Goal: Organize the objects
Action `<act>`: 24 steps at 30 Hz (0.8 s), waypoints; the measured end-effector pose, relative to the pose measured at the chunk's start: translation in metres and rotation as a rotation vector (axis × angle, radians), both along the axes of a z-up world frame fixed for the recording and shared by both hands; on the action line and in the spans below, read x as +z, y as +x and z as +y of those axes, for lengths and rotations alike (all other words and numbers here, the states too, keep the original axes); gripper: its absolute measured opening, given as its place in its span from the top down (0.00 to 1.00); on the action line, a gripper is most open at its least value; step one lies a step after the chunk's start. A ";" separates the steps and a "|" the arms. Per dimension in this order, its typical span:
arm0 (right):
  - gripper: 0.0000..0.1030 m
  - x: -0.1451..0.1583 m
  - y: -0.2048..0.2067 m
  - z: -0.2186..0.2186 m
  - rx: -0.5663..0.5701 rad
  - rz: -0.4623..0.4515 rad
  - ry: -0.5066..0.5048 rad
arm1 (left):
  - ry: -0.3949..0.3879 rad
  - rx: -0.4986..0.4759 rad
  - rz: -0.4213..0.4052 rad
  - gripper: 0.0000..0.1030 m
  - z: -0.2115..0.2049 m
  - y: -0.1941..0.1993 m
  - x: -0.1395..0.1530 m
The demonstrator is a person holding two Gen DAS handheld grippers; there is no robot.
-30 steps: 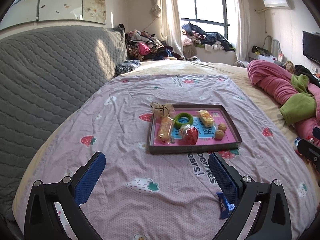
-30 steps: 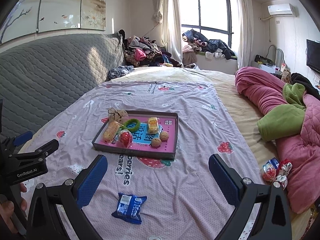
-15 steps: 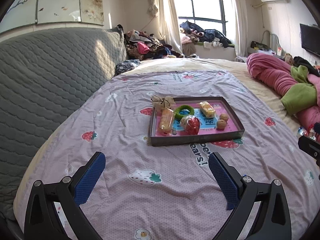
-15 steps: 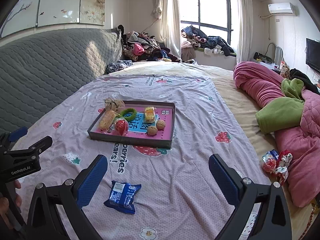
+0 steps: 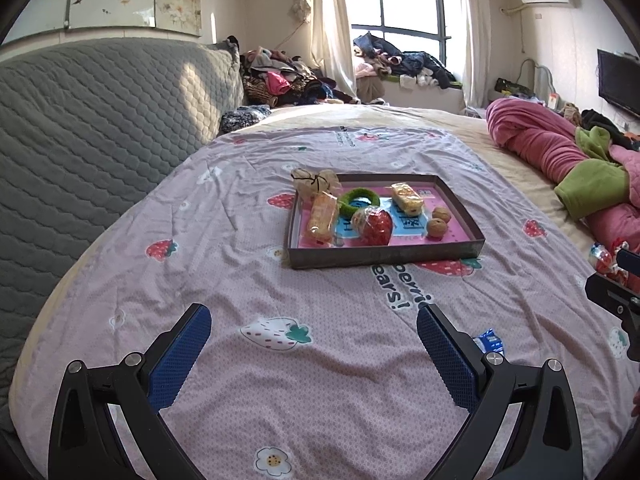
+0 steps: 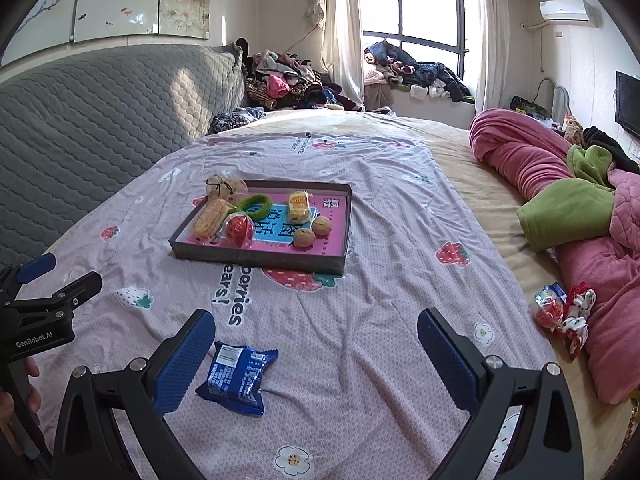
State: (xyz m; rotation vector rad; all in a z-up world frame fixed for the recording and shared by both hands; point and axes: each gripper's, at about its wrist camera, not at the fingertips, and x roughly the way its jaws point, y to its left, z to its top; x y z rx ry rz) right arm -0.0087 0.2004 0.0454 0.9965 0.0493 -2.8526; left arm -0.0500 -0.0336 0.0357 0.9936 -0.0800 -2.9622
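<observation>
A dark tray [image 5: 384,256] [image 6: 256,258] with a pink floor sits on the bedspread, holding snack bars, a green ring [image 5: 358,200], a red strawberry packet [image 5: 374,226] and two walnuts [image 5: 436,226]. A blue snack packet [image 6: 238,376] lies on the spread just ahead of my right gripper [image 6: 314,344], near its left finger; it peeks out behind my left gripper's right finger in the left wrist view [image 5: 490,340]. My left gripper [image 5: 314,340] is open and empty, well short of the tray. My right gripper is open and empty.
A grey quilted headboard [image 5: 92,128] runs along the left. Pink and green blankets [image 6: 568,208] are heaped on the right, with red-and-white wrapped snacks [image 6: 560,312] beside them. Clothes are piled by the window [image 6: 412,76].
Both grippers have pulled back and lowered a little, so the tray sits farther off. The blue packet now lies closer to my right gripper's left finger. Both stay open.
</observation>
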 end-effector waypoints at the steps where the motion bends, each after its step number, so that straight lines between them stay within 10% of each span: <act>1: 0.01 -0.002 0.000 0.000 0.001 -0.002 0.000 | 0.000 -0.001 -0.002 0.00 -0.001 0.000 -0.003; 24: 0.01 -0.057 -0.007 0.009 -0.013 -0.065 -0.012 | 0.011 0.006 -0.024 0.00 -0.008 -0.010 -0.046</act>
